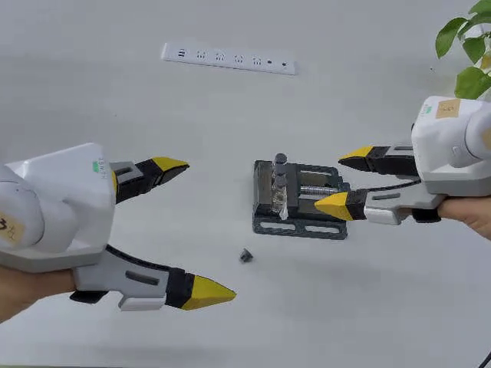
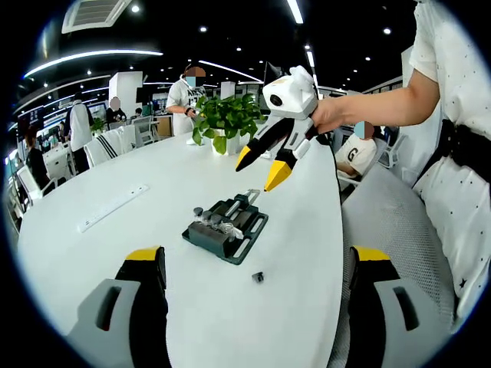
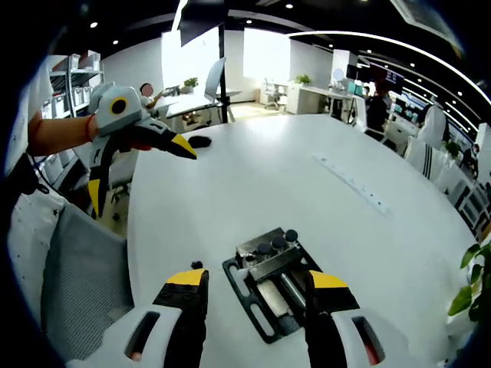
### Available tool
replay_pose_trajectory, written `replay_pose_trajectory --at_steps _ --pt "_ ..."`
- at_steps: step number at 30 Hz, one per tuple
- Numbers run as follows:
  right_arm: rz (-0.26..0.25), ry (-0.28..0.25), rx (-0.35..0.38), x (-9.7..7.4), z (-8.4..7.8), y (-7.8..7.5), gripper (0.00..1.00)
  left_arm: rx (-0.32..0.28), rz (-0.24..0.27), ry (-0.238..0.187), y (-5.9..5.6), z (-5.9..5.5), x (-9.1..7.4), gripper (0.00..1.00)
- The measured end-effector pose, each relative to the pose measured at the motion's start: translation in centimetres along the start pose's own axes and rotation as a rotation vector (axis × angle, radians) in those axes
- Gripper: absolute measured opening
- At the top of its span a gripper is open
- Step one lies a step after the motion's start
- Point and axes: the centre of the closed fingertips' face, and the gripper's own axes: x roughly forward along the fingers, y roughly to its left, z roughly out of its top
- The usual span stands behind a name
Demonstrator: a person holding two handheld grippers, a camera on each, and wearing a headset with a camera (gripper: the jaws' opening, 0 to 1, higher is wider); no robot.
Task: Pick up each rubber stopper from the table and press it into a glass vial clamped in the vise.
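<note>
A small black vise (image 1: 305, 225) stands mid-table and clamps a row of glass vials (image 1: 281, 190); the far ones carry dark stoppers. One loose dark rubber stopper (image 1: 245, 255) lies on the white table just in front of the vise. My left gripper (image 1: 196, 228) hovers open and empty to the left of the stopper. At the vise's right side my right gripper (image 1: 341, 182) is open and empty, one tip over the screw. The left gripper view shows the vise (image 2: 230, 247), the stopper (image 2: 258, 276) and the right gripper (image 2: 259, 172). The right gripper view shows the vials (image 3: 276, 244), the stopper (image 3: 196, 264) and the left gripper (image 3: 142, 180).
A white power strip (image 1: 228, 58) lies at the far side of the table. A potted green plant (image 1: 468, 46) stands at the far right corner. The table (image 1: 153, 100) is round and white, with chairs and people beyond its edge.
</note>
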Motion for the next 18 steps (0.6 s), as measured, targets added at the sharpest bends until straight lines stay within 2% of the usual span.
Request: replay_pose_trajectory --at_steps 5,8,13,18 --pt "0.016 -0.044 0.011 -0.9 -0.6 0.6 0.59 -0.004 0.001 0.005 -0.1 0.0 -0.1 0.99" --pt "0.031 -0.088 0.009 -1.5 -0.6 1.4 0.65 -0.005 0.001 0.007 -0.1 0.0 -0.1 0.99" --pt "0.062 -0.118 0.012 -2.1 -1.1 2.7 0.74 -0.004 0.0 0.017 -0.3 -0.2 -0.1 0.99" --pt "0.094 -0.152 0.011 -2.6 -1.8 3.9 0.8 -0.001 -0.003 0.033 -0.4 -0.7 -0.1 0.99"
